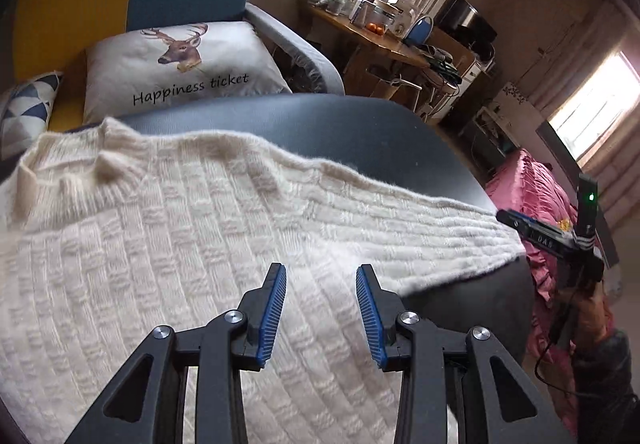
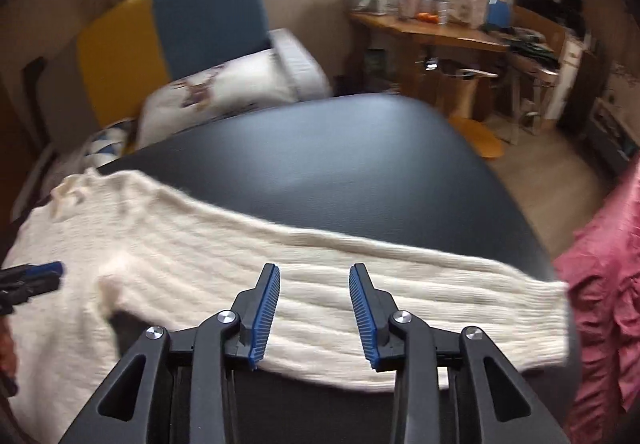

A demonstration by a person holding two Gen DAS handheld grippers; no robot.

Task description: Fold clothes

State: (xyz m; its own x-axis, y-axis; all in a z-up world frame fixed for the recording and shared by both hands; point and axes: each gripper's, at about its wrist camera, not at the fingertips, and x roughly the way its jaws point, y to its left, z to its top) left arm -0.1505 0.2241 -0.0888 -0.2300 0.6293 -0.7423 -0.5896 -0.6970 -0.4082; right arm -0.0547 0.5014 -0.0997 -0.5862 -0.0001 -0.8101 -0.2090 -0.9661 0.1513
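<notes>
A cream knit sweater [image 1: 168, 212] lay spread on a dark padded table [image 1: 360, 132], its collar [image 1: 60, 164] at the far left and one sleeve [image 2: 400, 284] stretched out to the right, the cuff [image 2: 556, 320] reaching the table's right edge. The body ran near-to-far on the left side, so the garment's long axis, from the body out through that sleeve, lay roughly left to right across the near half of the table. The collar pointed toward the sofa cushions [image 1: 180, 64] beyond the table.

The left claw [image 1: 321, 308] hung over the sweater's body with its jaws part open and nothing between them; no pad touched the knit. The right claw [image 2: 314, 308] hovered above the outstretched sleeve, also part open and empty, the blue pads [image 2: 266, 320] clear of the fabric.

The risks from here looked mostly like matters of grip and cloth. The knit appeared thick and fuzzy, so a shallow pinch might catch only the surface fibres and slip off as the sleeve was lifted. The cuff sat right at the table's edge, beside a pink fabric [image 2: 600, 284]; a careless drag to the right could pull it over the edge and the sleeve's weight might take more after it. Lifting the sleeve from one point only would probably let it sag and twist, leaving a crooked fold across the body. The right wrist view was blurred, so the exact lie of the sleeve's near edge could not be told.
</notes>
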